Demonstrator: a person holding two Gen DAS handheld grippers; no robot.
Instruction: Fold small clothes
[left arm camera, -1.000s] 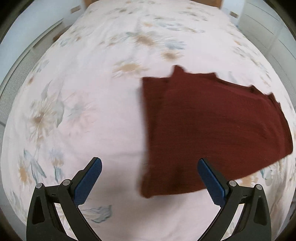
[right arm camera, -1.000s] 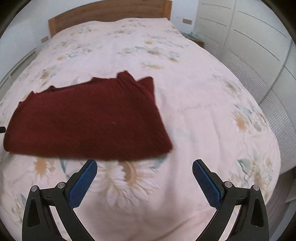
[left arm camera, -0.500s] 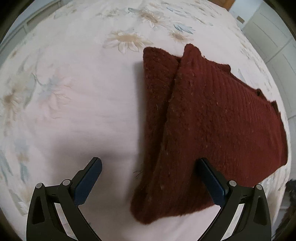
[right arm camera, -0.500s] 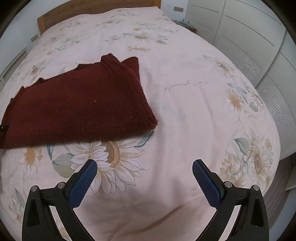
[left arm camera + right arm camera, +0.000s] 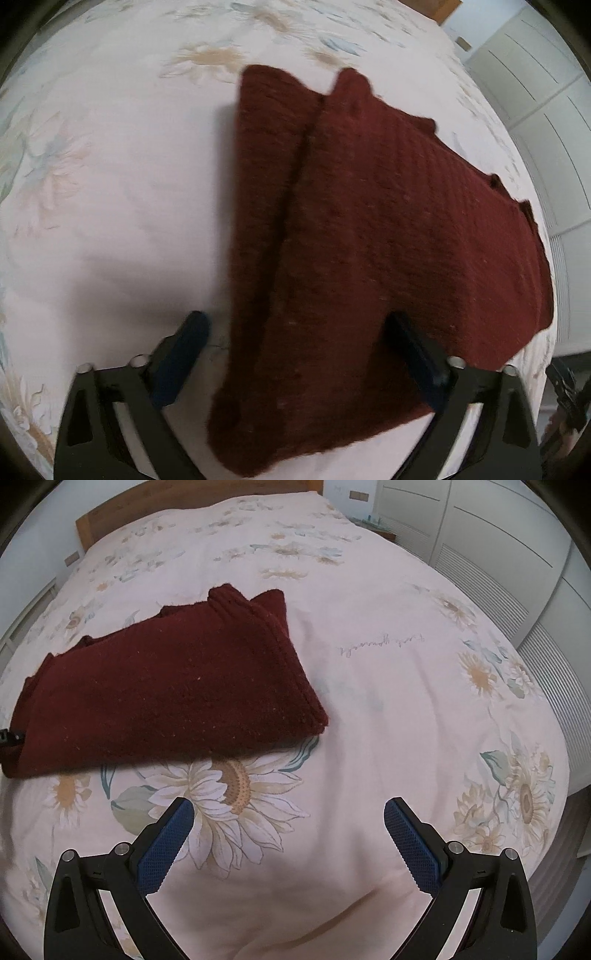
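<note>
Right now the dark red knitted garment (image 5: pixel 369 236) lies on the bed (image 5: pixel 110 184), already doubled over into a long strip, with a second layer showing along its left edge in the left wrist view. The left tongs (image 5: pixel 295 354) are tipped steeply down over the near end of it, and their jaws are closing with that end of the knit between them; the right finger sits against the cloth while the left finger stands beside it on the sheet, so the pads do not look to be pressing on both sides yet.

What could go wrong: I judge the closing jaws may catch only the top layer, since the layers are offset at that edge, and lifting then would peel the fold apart. They could also pinch the floral bedcover along with the knit, because the left finger is down near the sheet. With one end lifted alone, the thick soft knit may sag and skew.

The right tongs (image 5: pixel 288 834) are wide open and hold nothing, pointing steeply down over bare bedcover, near the garment's ribbed right end (image 5: pixel 295 672) but apart from it, above a printed sunflower (image 5: pixel 232 782)
</note>
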